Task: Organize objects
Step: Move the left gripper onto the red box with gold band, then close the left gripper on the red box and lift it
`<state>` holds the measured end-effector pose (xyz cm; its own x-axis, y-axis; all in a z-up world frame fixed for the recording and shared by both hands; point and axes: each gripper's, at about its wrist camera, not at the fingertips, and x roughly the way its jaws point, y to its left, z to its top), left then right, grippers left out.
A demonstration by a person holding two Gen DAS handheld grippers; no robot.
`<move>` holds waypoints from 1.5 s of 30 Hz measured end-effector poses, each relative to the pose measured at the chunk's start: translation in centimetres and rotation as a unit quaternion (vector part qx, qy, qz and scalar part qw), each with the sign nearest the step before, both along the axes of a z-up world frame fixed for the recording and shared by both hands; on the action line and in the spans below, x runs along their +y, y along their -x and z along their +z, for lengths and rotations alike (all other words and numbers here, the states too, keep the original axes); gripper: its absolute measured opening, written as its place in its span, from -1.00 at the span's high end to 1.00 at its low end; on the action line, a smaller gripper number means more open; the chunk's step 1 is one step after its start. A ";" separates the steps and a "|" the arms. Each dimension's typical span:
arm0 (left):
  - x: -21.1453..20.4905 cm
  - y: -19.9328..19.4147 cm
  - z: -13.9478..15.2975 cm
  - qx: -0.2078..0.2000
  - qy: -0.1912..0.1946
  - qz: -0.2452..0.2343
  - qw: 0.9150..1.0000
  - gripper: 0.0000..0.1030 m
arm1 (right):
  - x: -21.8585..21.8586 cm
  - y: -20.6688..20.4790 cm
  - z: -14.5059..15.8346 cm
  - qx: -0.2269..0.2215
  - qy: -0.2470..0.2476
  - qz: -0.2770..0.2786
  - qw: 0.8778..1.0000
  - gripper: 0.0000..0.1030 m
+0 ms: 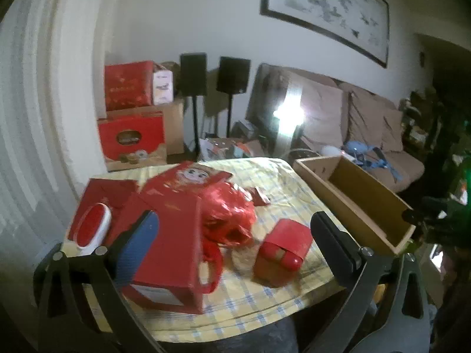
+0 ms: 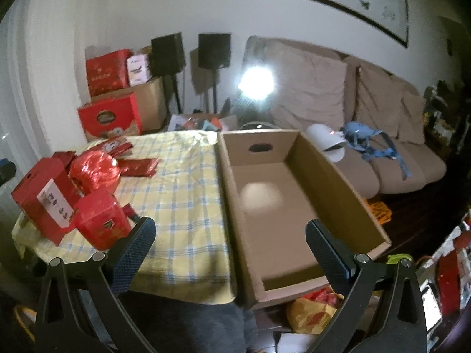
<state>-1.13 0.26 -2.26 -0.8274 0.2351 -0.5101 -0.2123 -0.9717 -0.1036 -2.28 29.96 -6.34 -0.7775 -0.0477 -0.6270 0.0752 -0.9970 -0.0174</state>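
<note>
Red items lie on a table with a yellow checked cloth (image 1: pixel 265 303): a tall red carton (image 1: pixel 173 253) on its side, a shiny red foil bundle (image 1: pixel 226 214), a small red box (image 1: pixel 282 250), a red and white oval case (image 1: pixel 91 228) and red envelopes (image 2: pixel 138 166). My left gripper (image 1: pixel 235 235) is open and empty, just in front of the carton and small box. An empty cardboard box (image 2: pixel 273 206) stands at the table's right side. My right gripper (image 2: pixel 229 247) is open and empty above its near left wall. The carton (image 2: pixel 44 203), bundle (image 2: pixel 94 173) and small box (image 2: pixel 101 223) also show in the right wrist view.
Red gift boxes (image 1: pixel 129 117) are stacked by the wall behind the table. Two black speakers on stands (image 1: pixel 215 73) and a beige sofa (image 2: pixel 353 111) with a blue item stand beyond. A yellow bag (image 2: pixel 312 311) lies on the floor under the cardboard box.
</note>
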 end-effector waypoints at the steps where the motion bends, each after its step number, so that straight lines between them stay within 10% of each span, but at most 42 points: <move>1: 0.5 -0.1 -0.5 0.003 0.006 -0.002 1.000 -1.00 | -0.1 0.4 -0.3 -0.009 0.000 0.003 1.000 -0.99; 15: 9.7 1.9 -9.1 -0.033 0.108 -0.069 0.991 -1.00 | -0.1 3.7 -2.6 -0.049 0.020 0.027 0.998 -0.99; 20: 9.0 4.4 -10.5 -0.107 0.047 -0.091 0.989 -1.00 | -0.2 4.4 -3.2 -0.059 0.033 0.031 0.997 -0.99; 24: 8.6 4.5 -10.9 -0.041 0.076 -0.057 0.995 -1.00 | -0.9 3.8 -2.6 -0.063 0.051 0.048 0.996 -0.99; 30: 9.4 4.4 -12.2 -0.055 0.076 -0.086 0.992 -0.95 | -1.5 3.0 -1.7 -0.055 0.048 0.049 0.996 -0.99; 34: 9.9 5.1 -12.6 -0.082 0.065 -0.105 0.989 -0.45 | -1.6 2.8 -1.7 -0.052 0.036 0.037 0.997 -0.99; 45: 7.7 3.7 -12.0 -0.120 0.034 -0.075 0.989 -0.30 | -1.5 2.8 -3.4 -0.071 0.050 0.036 0.996 -0.99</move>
<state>-4.81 8.01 -14.24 -0.6397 0.3034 -0.7062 -0.3313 -0.9379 -0.1028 -5.12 28.50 -9.75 -0.6742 -0.1681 -0.7192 0.1413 -0.9851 0.0979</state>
